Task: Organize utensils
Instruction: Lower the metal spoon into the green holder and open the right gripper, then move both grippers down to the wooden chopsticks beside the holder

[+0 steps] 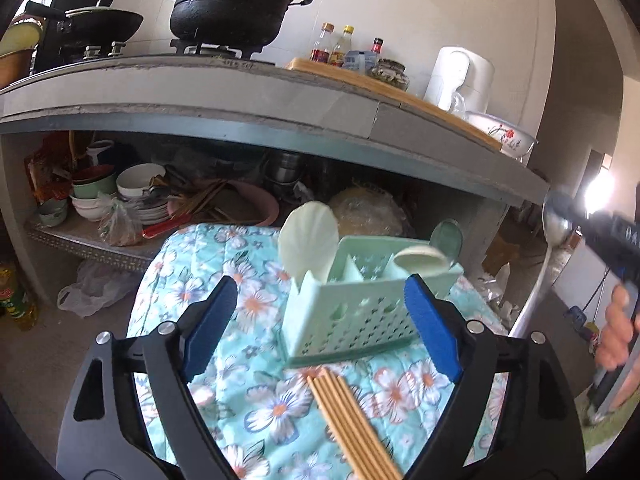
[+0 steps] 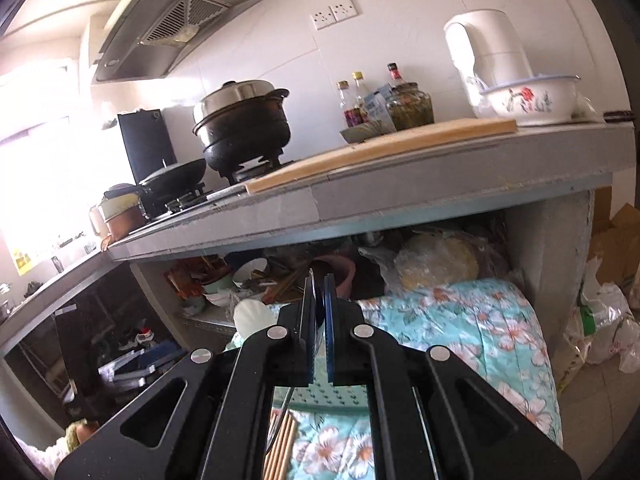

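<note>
A mint-green perforated utensil holder (image 1: 352, 304) stands on the floral cloth (image 1: 248, 392) and holds pale plastic spoons (image 1: 308, 236). A bundle of wooden chopsticks (image 1: 352, 424) lies on the cloth in front of it. My left gripper (image 1: 324, 320) is open and empty, just before the holder and above the chopsticks. My right gripper (image 2: 319, 312) is shut on a metal spoon, whose bowl (image 1: 558, 220) shows at the right of the left wrist view, raised right of the holder. The holder (image 2: 328, 396) and chopsticks (image 2: 282, 448) show below it in the right wrist view.
A grey counter (image 1: 240, 92) carries a black pot (image 1: 232, 4), a wok, sauce bottles, a cutting board, a white kettle (image 1: 460, 76) and a flowered bowl. The shelf beneath holds stacked bowls and plates (image 1: 136, 192). Plastic bags lie on the floor.
</note>
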Demonstrator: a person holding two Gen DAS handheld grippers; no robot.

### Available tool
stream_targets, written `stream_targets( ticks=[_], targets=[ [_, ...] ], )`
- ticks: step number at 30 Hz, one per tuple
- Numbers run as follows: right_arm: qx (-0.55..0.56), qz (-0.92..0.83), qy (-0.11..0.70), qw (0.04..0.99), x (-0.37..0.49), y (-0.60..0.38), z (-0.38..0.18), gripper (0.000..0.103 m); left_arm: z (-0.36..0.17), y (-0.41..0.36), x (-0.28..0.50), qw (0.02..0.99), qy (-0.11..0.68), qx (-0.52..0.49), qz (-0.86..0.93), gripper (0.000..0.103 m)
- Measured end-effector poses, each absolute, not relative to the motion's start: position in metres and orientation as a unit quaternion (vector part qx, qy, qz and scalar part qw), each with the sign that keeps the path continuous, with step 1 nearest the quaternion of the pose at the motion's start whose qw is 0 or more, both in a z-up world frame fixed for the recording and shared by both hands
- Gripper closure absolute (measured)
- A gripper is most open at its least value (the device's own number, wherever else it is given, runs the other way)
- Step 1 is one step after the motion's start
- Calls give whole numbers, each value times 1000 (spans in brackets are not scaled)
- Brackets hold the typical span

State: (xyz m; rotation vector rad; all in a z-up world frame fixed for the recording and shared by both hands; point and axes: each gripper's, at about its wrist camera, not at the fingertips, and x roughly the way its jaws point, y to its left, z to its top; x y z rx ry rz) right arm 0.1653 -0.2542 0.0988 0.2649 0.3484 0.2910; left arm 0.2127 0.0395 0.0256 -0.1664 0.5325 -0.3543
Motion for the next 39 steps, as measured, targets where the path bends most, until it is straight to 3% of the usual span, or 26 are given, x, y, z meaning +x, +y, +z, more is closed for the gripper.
stream_targets(
  ticks=[10,19,26,31,39],
  targets=[
    [85,151,140,975,249,-182,135,99,-30,64,185,924,339,-76,-159,17],
    [-7,119,184,976,295,-128,84,99,-58,64,175,912,372,-59,-162,14],
    [-8,142,251,957,302,-121,55,96,-77,57,177,898,401,-57,-172,14],
    [12,150,245,958,281,-134,63,78,-85,54,180,890,416,-59,-174,14],
    [62,157,234,958,214,-178,80,69,-111,56,188,865,462,-94,-173,13]
  ],
)
